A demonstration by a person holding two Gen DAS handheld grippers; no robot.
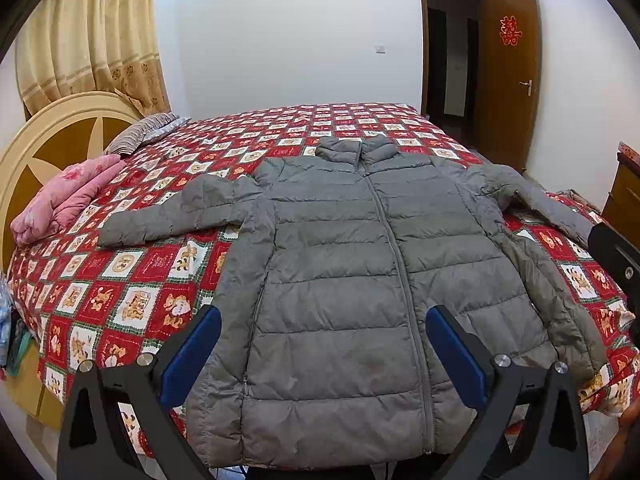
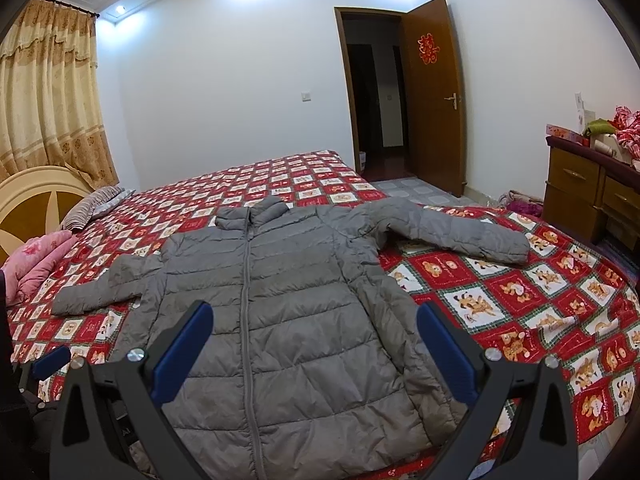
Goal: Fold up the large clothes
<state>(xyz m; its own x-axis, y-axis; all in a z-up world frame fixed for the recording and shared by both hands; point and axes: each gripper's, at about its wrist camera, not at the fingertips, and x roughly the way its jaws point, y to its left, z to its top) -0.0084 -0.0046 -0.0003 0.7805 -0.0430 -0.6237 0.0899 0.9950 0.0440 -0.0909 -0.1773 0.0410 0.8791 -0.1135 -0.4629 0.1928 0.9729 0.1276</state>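
The left gripper (image 1: 322, 324) hangs above the near hem with its blue-padded fingers (image 1: 192, 354) spread wide and nothing between them. The right gripper (image 2: 314, 322) hangs likewise, its fingers (image 2: 448, 354) well apart and empty. Neither touches cloth.

Beneath both lies the grey quilted puffer jacket (image 1: 340, 264), zipped, front up, flat on the red-and-white checked bedspread (image 1: 132, 280), its hem at the near edge of the bed, collar away, one sleeve (image 1: 172, 216) out to the left and the other sleeve (image 2: 448, 232) out to the right.

Judging from this lay, the risks come from the jacket itself. The fabric looks slick and puffy — a pinch taken too shallow would likely slip off, and one taken too deep may catch the bedspread along with it and drag the cover. The hem sits right at the bed's edge, so a pull toward the near side could slide the whole garment to the floor. Trapped air may make any fold spring back open. The right sleeve reaches near the bed's right edge and could drop over it.

Farther off, a pink folded quilt (image 1: 60, 204) and a striped pillow (image 1: 140, 132) lie by the headboard, well apart from the jacket. As for containers, only a brown wooden drawer cabinet (image 2: 588, 196) shows at the right — drawers closed, contents unseen, with boxes and red cloth piled on top.
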